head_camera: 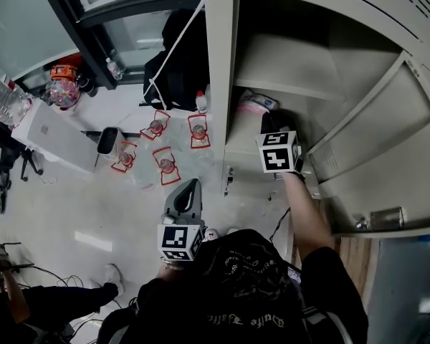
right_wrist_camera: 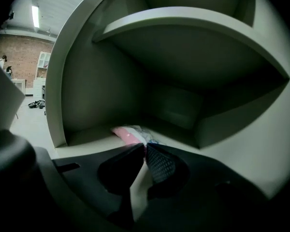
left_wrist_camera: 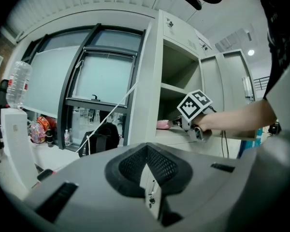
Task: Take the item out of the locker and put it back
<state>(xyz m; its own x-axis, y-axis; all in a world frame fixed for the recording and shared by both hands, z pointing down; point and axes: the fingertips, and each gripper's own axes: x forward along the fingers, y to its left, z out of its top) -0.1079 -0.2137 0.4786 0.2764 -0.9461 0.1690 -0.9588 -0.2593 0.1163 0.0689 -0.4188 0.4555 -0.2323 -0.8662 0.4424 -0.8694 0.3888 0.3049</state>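
The jaws of the left gripper [left_wrist_camera: 146, 149] are fully together and hold nothing; it hangs outside the locker [head_camera: 221, 70], above the floor [head_camera: 93, 206]. The jaws of the right gripper [right_wrist_camera: 145, 147] are almost together and pinch the near edge of the pink packet [right_wrist_camera: 127, 133]. The packet lies on a shelf [right_wrist_camera: 82, 143] inside the locker, and the door [head_camera: 373, 149] stands open.

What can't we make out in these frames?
Pink packet label: right gripper view, dim and small; near edge covered by the right claw shut on it.
Locker shelf, back corners: same view, in shadow.
Red-trimmed floor items: head view, too small to identify.
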